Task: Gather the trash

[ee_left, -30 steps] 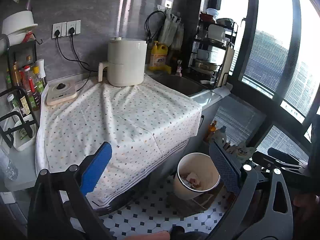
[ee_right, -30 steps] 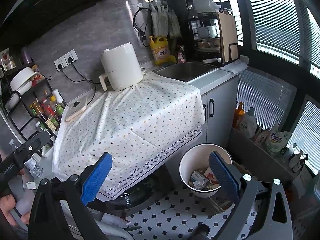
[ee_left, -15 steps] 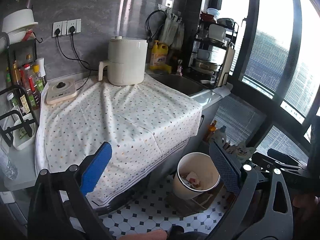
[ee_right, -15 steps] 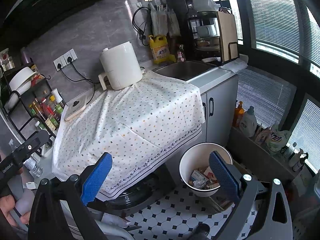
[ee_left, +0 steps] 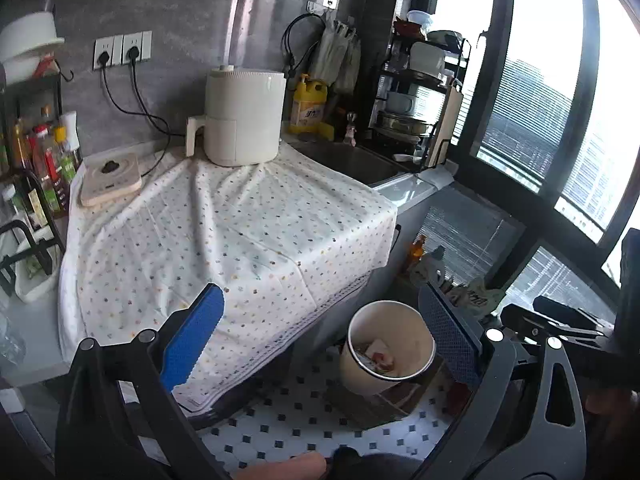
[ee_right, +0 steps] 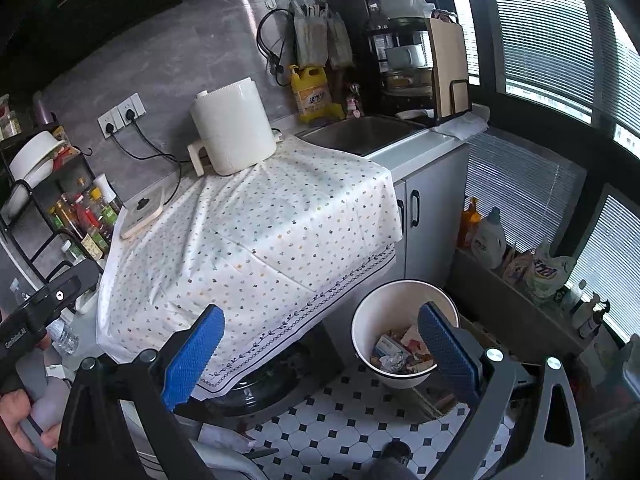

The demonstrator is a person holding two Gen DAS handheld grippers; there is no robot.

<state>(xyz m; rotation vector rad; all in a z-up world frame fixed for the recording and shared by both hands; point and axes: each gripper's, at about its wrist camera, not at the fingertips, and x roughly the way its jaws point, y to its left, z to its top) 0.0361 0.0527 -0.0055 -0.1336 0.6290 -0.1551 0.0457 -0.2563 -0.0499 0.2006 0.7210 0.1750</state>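
Note:
A white trash bin [ee_left: 386,356] stands on the tiled floor below the counter's front right corner, with paper and wrapper scraps [ee_left: 374,356] inside. It also shows in the right wrist view [ee_right: 400,344], holding several crumpled wrappers [ee_right: 400,354]. My left gripper [ee_left: 320,344] is open and empty, held above the floor in front of the counter. My right gripper [ee_right: 320,344] is open and empty, at a similar height, with the bin just behind its right finger. A dotted white cloth [ee_left: 224,232] covers the counter and bears no trash that I can see.
A white air fryer [ee_left: 240,116] and a small scale [ee_left: 110,178] sit at the back of the cloth. A sink [ee_right: 360,132] and dish rack [ee_right: 416,60] lie to the right. Bottle racks [ee_right: 80,216] stand left. Detergent bottles [ee_right: 488,236] line the window ledge.
Both views have shifted only slightly; the grippers stay open and empty, and nothing on the counter or in the bin has moved.

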